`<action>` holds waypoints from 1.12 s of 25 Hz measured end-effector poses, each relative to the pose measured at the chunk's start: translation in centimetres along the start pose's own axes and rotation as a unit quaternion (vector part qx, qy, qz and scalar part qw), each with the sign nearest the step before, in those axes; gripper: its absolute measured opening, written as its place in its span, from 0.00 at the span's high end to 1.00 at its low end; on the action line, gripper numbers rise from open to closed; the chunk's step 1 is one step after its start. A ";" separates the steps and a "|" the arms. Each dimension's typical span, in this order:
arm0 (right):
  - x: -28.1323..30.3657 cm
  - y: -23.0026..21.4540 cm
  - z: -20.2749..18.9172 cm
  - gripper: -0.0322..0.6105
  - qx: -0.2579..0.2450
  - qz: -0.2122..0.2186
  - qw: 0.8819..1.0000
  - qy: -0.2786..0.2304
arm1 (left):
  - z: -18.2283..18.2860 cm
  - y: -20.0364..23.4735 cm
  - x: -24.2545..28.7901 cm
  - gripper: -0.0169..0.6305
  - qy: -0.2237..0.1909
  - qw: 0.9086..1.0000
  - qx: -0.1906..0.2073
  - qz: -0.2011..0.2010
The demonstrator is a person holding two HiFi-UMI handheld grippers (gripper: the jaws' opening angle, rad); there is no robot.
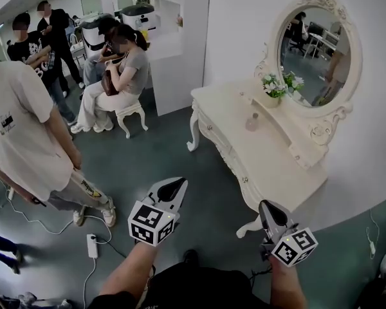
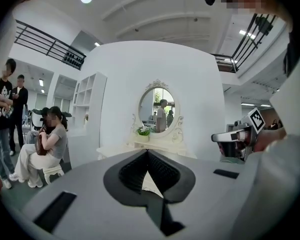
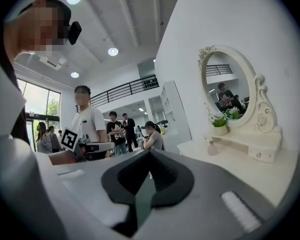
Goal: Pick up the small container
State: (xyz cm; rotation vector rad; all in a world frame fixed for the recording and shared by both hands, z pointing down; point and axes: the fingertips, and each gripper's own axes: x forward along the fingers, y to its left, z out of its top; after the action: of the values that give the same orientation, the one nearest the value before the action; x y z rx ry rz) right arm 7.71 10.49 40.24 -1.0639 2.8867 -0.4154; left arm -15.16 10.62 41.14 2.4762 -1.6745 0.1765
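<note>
The small container [image 1: 252,122] is a pale pink, see-through bottle standing on the cream dressing table [image 1: 270,166], in front of its raised shelf. In the right gripper view the bottle [image 3: 212,147] stands on the table's top [image 3: 250,166], to the right of and well beyond the jaws. My left gripper [image 1: 179,183] hangs over the floor, left of the table, shut and empty. My right gripper [image 1: 267,206] is near the table's front corner, also shut with nothing in it. In each gripper view the black pads meet at their tips, left gripper [image 2: 148,151] and right gripper [image 3: 149,153].
An oval mirror [image 1: 315,53] and a pot of flowers [image 1: 272,90] stand at the table's back. A person sits on a white stool [image 1: 130,113] to the left, and others stand around there. A power strip [image 1: 92,244] with its cable lies on the floor.
</note>
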 end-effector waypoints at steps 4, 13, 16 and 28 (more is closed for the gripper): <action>3.4 0.8 1.2 0.94 0.010 0.003 1.000 -0.013 | 0.7 2.6 1.2 0.97 0.002 1.000 0.011 -0.014; 8.4 -1.1 1.8 0.93 0.010 -0.002 1.000 0.004 | 0.4 7.3 3.9 0.97 0.007 1.000 -0.010 -0.011; 10.0 -2.2 1.8 0.93 0.012 0.006 1.000 0.006 | 0.3 8.3 5.3 0.97 0.010 1.000 -0.011 -0.007; 17.8 -12.4 3.2 0.93 0.036 0.022 0.999 0.015 | 1.5 11.1 17.9 0.97 0.026 0.999 -0.019 -0.010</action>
State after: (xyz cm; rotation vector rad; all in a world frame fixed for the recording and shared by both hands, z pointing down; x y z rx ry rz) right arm 2.34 -10.74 41.43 -0.9905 2.8909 -0.5338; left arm -18.79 -10.06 43.48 2.4388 -1.6171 0.2034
